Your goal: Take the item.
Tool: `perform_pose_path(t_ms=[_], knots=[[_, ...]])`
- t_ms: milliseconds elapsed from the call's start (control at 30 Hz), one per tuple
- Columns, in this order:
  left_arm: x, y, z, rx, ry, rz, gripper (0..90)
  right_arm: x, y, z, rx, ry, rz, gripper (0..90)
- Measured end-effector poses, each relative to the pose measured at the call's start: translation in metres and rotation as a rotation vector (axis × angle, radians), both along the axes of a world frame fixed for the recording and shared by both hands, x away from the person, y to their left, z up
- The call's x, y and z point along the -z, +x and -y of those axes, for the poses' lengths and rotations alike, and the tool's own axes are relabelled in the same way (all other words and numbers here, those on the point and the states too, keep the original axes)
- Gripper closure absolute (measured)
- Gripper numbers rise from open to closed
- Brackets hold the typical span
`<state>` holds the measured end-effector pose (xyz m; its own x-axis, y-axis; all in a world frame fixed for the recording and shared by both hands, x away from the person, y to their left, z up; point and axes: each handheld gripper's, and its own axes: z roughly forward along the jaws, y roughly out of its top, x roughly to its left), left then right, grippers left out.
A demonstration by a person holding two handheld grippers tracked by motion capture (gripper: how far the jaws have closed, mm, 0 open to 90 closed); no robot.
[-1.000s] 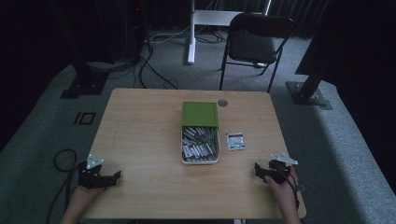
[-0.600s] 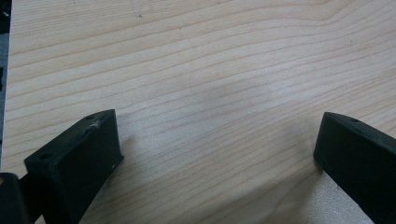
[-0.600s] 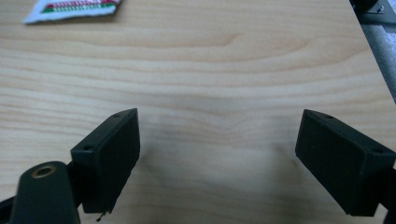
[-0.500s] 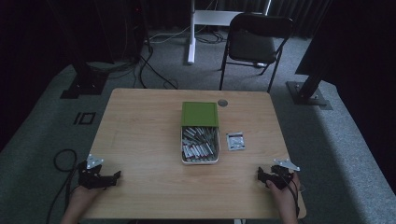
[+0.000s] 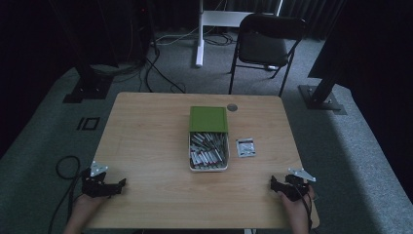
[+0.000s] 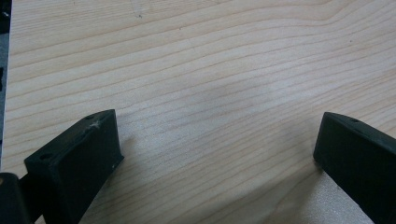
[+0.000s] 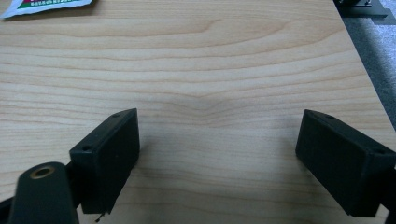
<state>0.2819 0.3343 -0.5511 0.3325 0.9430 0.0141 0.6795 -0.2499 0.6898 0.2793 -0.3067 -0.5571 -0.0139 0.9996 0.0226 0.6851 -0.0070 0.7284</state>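
Note:
A white tray (image 5: 193, 167) of several small tubes sits mid-table, its green lid (image 5: 208, 119) lying against its far end. A small printed packet (image 5: 245, 147) lies just right of the tray, and its edge (image 7: 46, 7) shows at the top left of the right gripper view. My left gripper (image 5: 120, 184) rests at the near left corner, held by a hand. Its jaws stand wide apart over bare wood (image 6: 219, 135). My right gripper (image 5: 273, 184) sits at the near right corner, also open with nothing between its jaws (image 7: 217, 154).
A dark round disc (image 5: 232, 107) lies on the wooden table (image 5: 146, 136) near its far edge. Beyond the table stand a black folding chair (image 5: 265, 44), a white post (image 5: 199, 29) and dark stands. Cables trail on the grey carpet at left.
The right gripper has slid a little toward the near edge and to the right. The left gripper has stayed put.

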Motion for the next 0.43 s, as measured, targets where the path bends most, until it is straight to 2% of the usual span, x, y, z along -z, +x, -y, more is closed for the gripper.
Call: perform_pose_path(t_ms=[433], knots=[[-0.0001,0.0001,0.0,0.0,0.0,-0.001,1.4,0.0,0.0002,-0.0001,-0.001,-0.001,-0.001,13.2]])
